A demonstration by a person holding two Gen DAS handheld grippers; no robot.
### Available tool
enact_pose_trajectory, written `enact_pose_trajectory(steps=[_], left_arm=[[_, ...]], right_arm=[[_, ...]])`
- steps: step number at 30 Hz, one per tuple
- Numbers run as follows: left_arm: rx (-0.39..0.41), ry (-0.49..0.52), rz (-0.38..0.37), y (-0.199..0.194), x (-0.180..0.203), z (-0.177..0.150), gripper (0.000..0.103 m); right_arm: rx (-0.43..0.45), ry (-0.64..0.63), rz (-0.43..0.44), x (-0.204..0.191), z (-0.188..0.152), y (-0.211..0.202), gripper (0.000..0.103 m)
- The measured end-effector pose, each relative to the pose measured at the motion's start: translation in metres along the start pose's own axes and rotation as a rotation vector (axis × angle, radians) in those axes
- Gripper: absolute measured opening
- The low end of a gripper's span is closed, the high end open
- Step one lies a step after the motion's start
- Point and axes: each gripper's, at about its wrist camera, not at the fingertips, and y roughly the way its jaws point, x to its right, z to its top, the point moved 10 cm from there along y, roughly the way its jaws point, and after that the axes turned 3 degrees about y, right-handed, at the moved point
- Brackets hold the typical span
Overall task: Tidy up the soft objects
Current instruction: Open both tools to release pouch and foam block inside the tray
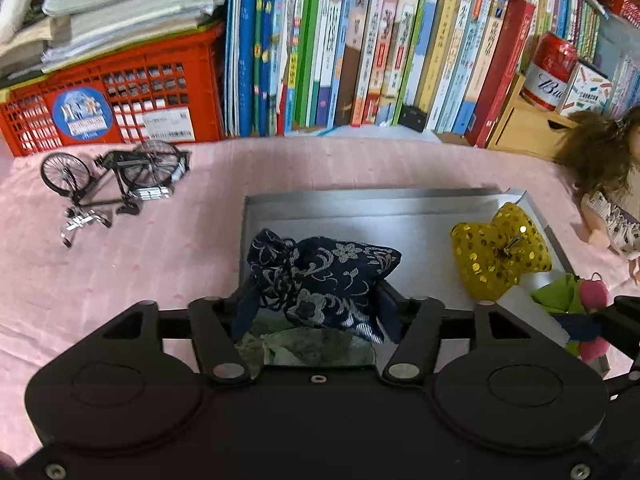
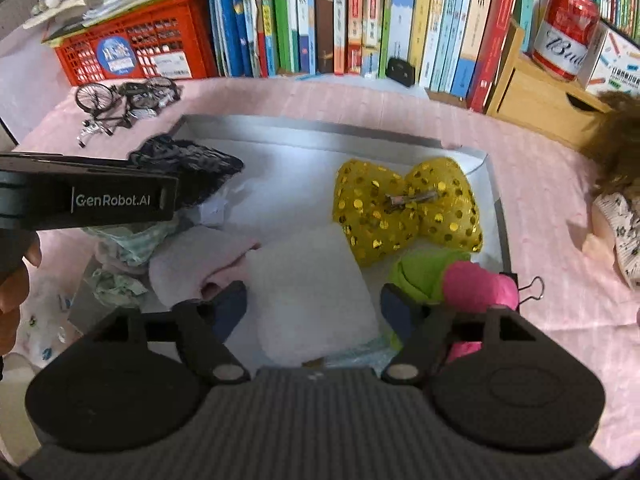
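Left gripper (image 1: 316, 296): released, jaws spread either side of a navy floral drawstring pouch (image 1: 320, 272), pads not pressing on it. Pouch slumped at the left near corner of a shallow grey box (image 1: 360, 196), draped over crumpled green-patterned fabric (image 1: 312, 348), drawstring neck turned toward the box's left wall.

Right gripper (image 2: 313, 293): likewise released, fingers wide apart over a folded white cloth (image 2: 312, 280) lying flat in the box. Just left of that cloth, a rolled pale pink cloth (image 2: 192, 264); just right, a green and pink plush (image 2: 460, 280) close against the right finger, with a black binder clip (image 2: 532, 288) at its far side.

Beyond the cloth, a yellow sequined bow (image 2: 408, 208) with a metal clip on its knot, near the box's right wall. Bare box floor open between pouch and bow, reaching to the far wall.

Outside the box, pink tablecloth (image 1: 160, 260). Off to the left, a toy bicycle (image 1: 112, 184) tipped on its side, well clear. To the right, a doll (image 1: 612, 208) close to the box's edge. Along the back, a red crate (image 1: 120, 96), a row of upright books (image 1: 360, 40), a wooden drawer box (image 1: 524, 128) with a red can (image 1: 552, 68) on top.
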Motion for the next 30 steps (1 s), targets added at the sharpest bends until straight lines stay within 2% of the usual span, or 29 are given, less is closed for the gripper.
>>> enact_pose_trajectory(steps=[2,6,19,30], left_arm=[[0.031,0.007,0.007,-0.012,0.0,0.002,0.074],[0.087,0.049,0.01,-0.039,0.006,0.004,0.079],[0.242,0.187,-0.006,-0.129,0.023,-0.024,0.087],[0.33,0.155,-0.081,-0.186,0.015,-0.062,0.09]], right_arm=[[0.016,-0.004,0.006,-0.001,0.001,-0.007,0.088],[0.047,-0.031,0.007,-0.008,0.0,-0.023,0.091],[0.243,-0.143,0.001,-0.022,-0.02,-0.098,0.101],[0.399,-0.229,0.047,-0.037,-0.057,-0.151,0.103]])
